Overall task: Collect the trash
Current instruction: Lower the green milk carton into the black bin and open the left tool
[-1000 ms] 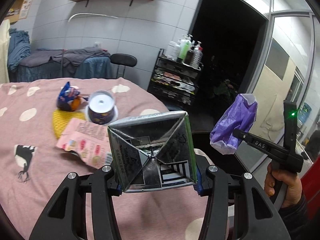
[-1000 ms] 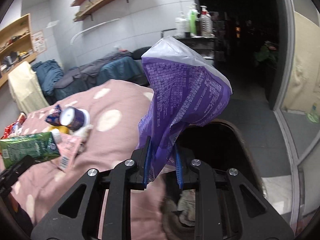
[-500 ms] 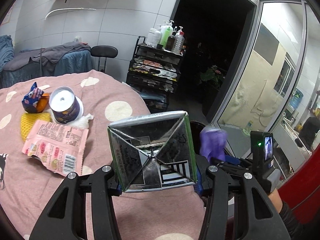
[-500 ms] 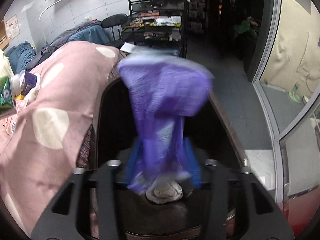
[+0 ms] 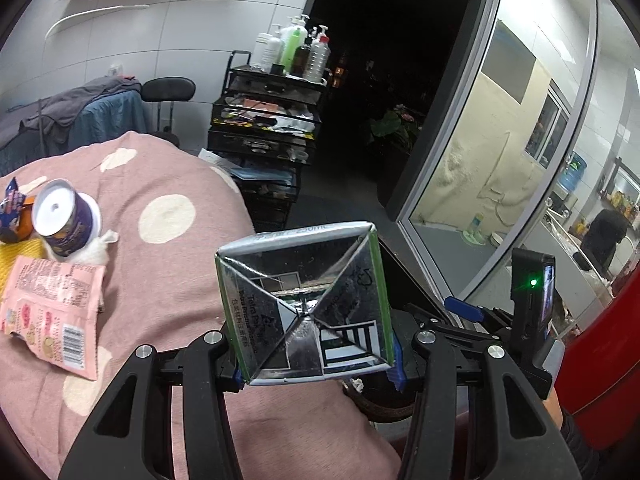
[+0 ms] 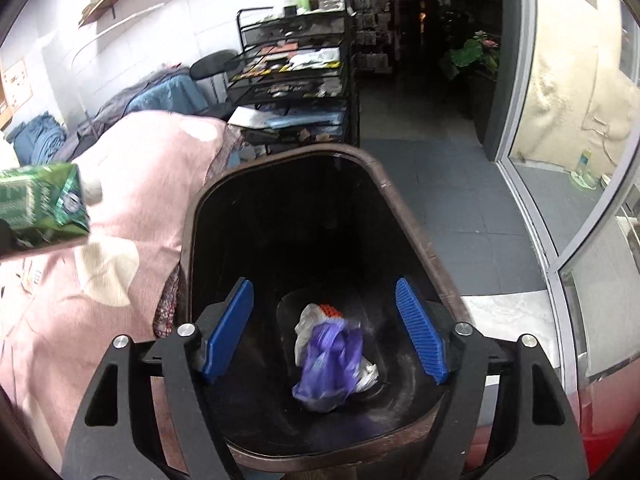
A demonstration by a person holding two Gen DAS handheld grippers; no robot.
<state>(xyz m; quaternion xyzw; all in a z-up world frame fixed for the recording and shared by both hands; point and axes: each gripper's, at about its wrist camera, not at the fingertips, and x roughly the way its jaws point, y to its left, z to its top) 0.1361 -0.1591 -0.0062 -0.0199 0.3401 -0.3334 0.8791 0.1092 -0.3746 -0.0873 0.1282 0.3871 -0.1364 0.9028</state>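
Trash bin (image 6: 404,216): dark brown, open-topped, standing on the floor hard against the edge of the pink spotted tablecloth (image 5: 168,168); the right wrist view looks straight down into it.
Purple wrapper (image 6: 328,364): crumpled at the bottom of the bin, lying on a pale scrap and next to something red-orange; nothing touches it from above.
Right gripper (image 6: 325,330): over the mouth of the bin, its blue pads (image 6: 230,326) spread wide with nothing between them; the jaws have just been opening.
Carton (image 5: 306,304): green drink carton with a silver folded end, held over the tablecloth just beside the bin; seen from the right wrist view it is at the bin's left (image 6: 40,208).
Left gripper (image 5: 316,364): fingers clamped on the carton's two sides.
Pink packet (image 5: 54,312): flat on the tablecloth, well away from the bin.
Purple cup (image 5: 62,220): tipped on its side beyond the pink packet, farther from the bin, resting on something white.
Black cart (image 5: 268,120): on the floor beyond the bin, bottles on top.
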